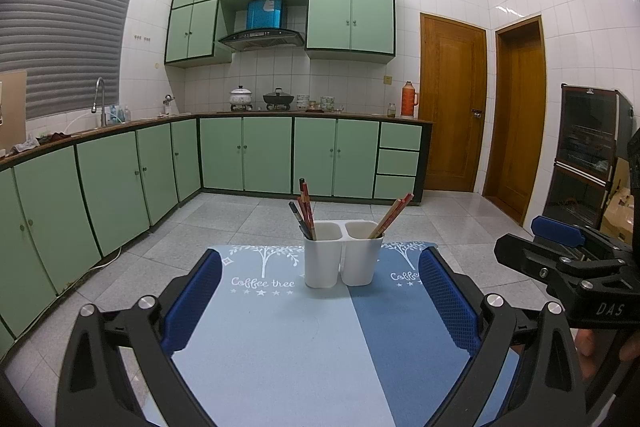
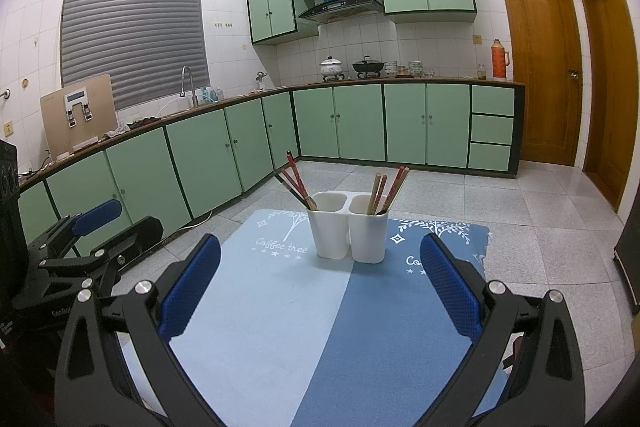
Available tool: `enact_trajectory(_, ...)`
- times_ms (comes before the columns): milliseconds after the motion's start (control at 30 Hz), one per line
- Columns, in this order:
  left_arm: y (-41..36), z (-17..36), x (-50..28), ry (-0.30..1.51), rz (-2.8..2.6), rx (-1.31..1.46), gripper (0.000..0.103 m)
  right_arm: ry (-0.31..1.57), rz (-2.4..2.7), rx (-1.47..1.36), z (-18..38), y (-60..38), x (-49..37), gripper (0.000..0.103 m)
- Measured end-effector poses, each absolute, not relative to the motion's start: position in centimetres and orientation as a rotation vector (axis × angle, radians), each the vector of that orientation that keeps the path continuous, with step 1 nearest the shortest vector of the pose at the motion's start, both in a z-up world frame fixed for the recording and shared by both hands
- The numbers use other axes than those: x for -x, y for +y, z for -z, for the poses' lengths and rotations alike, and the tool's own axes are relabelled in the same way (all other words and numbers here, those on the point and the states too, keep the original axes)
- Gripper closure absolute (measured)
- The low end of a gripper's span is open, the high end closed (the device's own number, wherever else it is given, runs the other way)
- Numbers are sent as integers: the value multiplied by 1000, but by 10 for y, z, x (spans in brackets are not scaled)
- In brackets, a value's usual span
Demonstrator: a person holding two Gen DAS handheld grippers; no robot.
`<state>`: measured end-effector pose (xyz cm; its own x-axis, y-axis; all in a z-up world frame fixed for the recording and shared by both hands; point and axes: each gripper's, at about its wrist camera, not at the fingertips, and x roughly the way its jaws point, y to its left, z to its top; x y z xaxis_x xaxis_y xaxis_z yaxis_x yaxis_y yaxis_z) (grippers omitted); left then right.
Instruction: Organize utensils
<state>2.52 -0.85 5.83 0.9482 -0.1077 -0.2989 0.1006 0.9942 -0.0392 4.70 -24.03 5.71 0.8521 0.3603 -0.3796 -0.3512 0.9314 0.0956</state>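
A white two-cup utensil holder (image 1: 340, 254) (image 2: 348, 229) stands at the far middle of a blue two-tone mat (image 1: 280, 347) (image 2: 312, 327). Its left cup holds several dark and red chopsticks (image 1: 305, 209) (image 2: 296, 183). Its right cup holds several wooden and red chopsticks (image 1: 391, 215) (image 2: 386, 189). My left gripper (image 1: 320, 303) is open and empty, well short of the holder. My right gripper (image 2: 320, 291) is open and empty too, also short of the holder. The right gripper shows at the right edge of the left wrist view (image 1: 568, 259); the left gripper shows at the left of the right wrist view (image 2: 80, 247).
The mat covers a small table with tiled floor (image 1: 200, 223) around it. Green kitchen cabinets (image 1: 248, 155) run along the far and left walls. Wooden doors (image 1: 452, 103) stand at the right. A dark cabinet (image 1: 588, 155) stands at the far right.
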Motion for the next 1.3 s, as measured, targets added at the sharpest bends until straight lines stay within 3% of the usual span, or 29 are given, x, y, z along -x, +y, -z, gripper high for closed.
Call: enact_trajectory(1300,-8,-58,-26,306,106,22,6,410,-371,-26,-51,-240,-50,6)
